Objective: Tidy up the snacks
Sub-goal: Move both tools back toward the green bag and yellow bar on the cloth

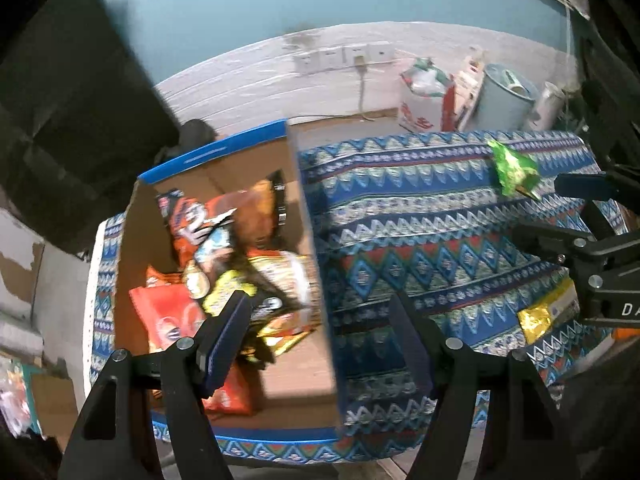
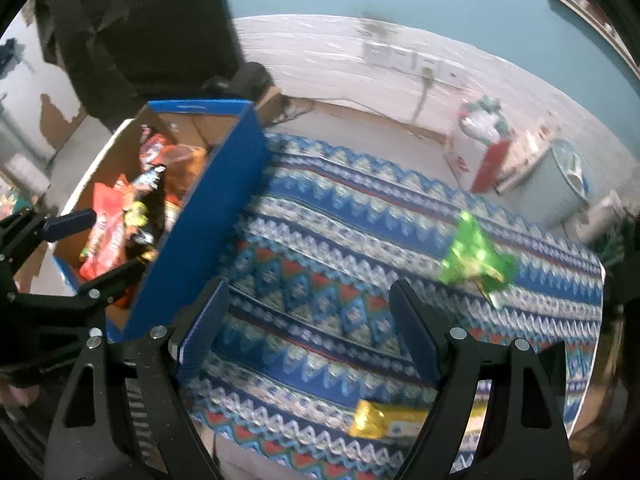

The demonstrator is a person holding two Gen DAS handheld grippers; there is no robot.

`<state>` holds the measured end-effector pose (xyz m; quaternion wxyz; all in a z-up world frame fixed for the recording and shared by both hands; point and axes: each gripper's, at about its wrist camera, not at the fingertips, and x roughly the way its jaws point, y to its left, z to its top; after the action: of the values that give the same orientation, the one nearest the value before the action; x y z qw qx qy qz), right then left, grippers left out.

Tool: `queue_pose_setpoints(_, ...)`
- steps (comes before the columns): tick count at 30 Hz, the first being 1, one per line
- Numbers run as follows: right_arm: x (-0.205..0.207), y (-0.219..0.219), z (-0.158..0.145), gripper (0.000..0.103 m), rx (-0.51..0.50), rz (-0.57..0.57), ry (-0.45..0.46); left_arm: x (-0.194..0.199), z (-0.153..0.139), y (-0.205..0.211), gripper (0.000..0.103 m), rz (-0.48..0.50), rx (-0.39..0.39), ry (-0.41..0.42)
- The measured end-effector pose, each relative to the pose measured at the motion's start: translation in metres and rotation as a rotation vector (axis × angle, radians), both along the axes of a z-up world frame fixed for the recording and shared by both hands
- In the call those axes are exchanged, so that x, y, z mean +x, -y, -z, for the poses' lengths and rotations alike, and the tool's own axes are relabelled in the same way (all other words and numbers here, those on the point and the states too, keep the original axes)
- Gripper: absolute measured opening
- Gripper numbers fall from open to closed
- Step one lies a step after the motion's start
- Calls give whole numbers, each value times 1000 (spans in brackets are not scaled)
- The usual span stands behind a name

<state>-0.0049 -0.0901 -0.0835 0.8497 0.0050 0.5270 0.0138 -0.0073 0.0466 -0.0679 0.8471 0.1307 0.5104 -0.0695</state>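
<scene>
An open cardboard box (image 1: 136, 240) with blue outer walls (image 2: 208, 200) stands on the left of a patterned tablecloth (image 1: 420, 220) and holds several snack packets (image 1: 224, 240). My left gripper (image 1: 318, 304) hangs open and empty over the box's right wall. It also shows at the left edge of the right wrist view, as the left gripper (image 2: 96, 248) over the box. My right gripper (image 2: 308, 292) is open and empty above the cloth. A green packet (image 2: 476, 256) lies ahead of it to the right. A gold packet (image 2: 384, 420) lies close below it. In the left wrist view, the green packet (image 1: 514, 168) and gold packet (image 1: 540, 316) flank the right gripper (image 1: 560, 212).
A large black object (image 1: 72, 120) stands behind the box at the upper left. On the floor past the table are a white and red bag (image 1: 424, 96) and a pale bin (image 1: 504, 96). Wall sockets (image 1: 344, 56) sit low on the white wall. The cloth's far edge (image 2: 592, 280) drops off at the right.
</scene>
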Motion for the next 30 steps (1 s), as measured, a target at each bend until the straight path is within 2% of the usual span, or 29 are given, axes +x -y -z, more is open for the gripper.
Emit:
queue_pose_setpoints(6,-30,42,16,81,23,113,-41,-7,9,36,73,84,-25,-37)
queue_pose_setpoints(17,-88,113,62,82,61,327,-162,-15,47,104,73,248,40,-92)
queue_pose_setpoints(23,-111,144,86,82,93,443,-223,-12,68,126,73,283,50,-157)
queue_pose_setpoints(30,-122,171,121,82,192,575,-313,-5,75,143,73,308,73,-160)
